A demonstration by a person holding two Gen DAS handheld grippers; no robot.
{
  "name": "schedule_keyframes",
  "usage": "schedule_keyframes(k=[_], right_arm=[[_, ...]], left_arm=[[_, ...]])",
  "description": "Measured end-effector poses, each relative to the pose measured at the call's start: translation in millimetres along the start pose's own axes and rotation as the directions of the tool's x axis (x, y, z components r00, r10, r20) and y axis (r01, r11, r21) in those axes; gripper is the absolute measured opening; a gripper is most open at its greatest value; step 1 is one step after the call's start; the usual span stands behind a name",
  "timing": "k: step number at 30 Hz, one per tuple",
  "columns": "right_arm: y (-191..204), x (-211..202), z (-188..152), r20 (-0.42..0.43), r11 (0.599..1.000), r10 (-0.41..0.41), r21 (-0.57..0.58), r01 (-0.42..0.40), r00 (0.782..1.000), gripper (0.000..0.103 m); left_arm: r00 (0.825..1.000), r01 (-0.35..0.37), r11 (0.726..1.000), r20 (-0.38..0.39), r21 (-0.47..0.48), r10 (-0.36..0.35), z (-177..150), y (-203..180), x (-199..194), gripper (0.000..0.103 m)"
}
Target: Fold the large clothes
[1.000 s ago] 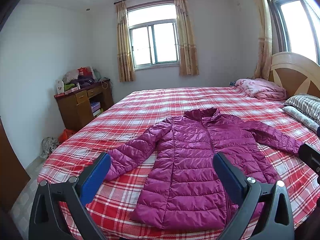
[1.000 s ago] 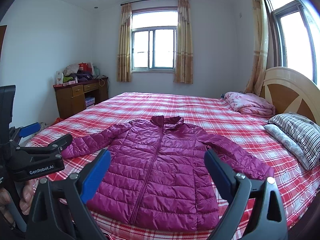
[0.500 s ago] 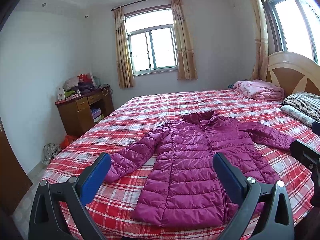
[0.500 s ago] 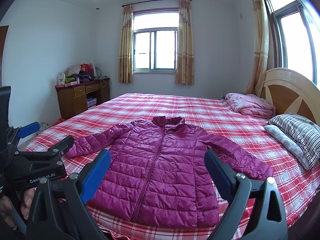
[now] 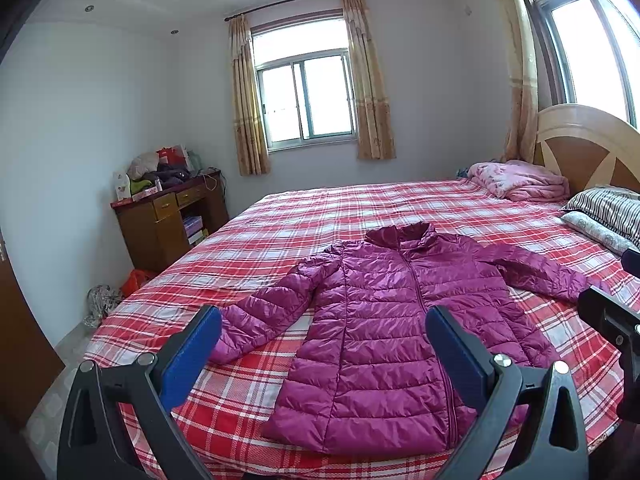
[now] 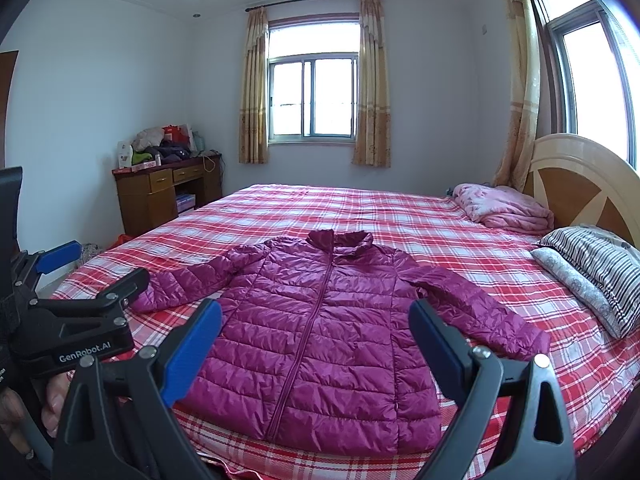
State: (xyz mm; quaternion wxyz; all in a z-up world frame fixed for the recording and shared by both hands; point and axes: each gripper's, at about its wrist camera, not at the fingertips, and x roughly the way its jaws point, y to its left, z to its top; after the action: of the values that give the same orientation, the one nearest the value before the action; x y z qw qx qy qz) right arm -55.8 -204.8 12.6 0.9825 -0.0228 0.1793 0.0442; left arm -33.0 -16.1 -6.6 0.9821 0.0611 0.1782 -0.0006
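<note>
Two grippers are hovering over the near edge of the bed, both with blue pads spread wide and nothing between them. The left gripper is pointing at the jacket from the left side, its left pad in line with the cuff of the near sleeve, its right pad over the lower front panel. The right gripper is facing the jacket almost head-on, its pads framing the lower body of the garment. Neither is touching the fabric.

The jacket, a magenta quilted one, is lying flat on the red plaid bedcover, front up, zip closed, collar pointing toward the window and hem toward the cameras. Both sleeves are stretching out and down to the sides. In the right wrist view, the left gripper is showing at the left edge as a black body with a "GenRobot.AI" label, and a hand is gripping its handle.

A pink blanket is sitting folded near the headboard, with striped pillows beside it. A wooden desk piled with clutter is standing against the far left wall.
</note>
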Motion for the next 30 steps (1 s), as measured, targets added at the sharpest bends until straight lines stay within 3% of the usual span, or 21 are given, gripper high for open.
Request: schedule_keyframes(k=[30], right_arm=[[4.9,5.6,-2.6,-0.018,1.000,0.007,0.000,-0.007,1.000,0.096]], left_arm=[[1.000,-0.010,1.000,-0.007,-0.003,0.010,1.4,1.8,3.1,0.102]])
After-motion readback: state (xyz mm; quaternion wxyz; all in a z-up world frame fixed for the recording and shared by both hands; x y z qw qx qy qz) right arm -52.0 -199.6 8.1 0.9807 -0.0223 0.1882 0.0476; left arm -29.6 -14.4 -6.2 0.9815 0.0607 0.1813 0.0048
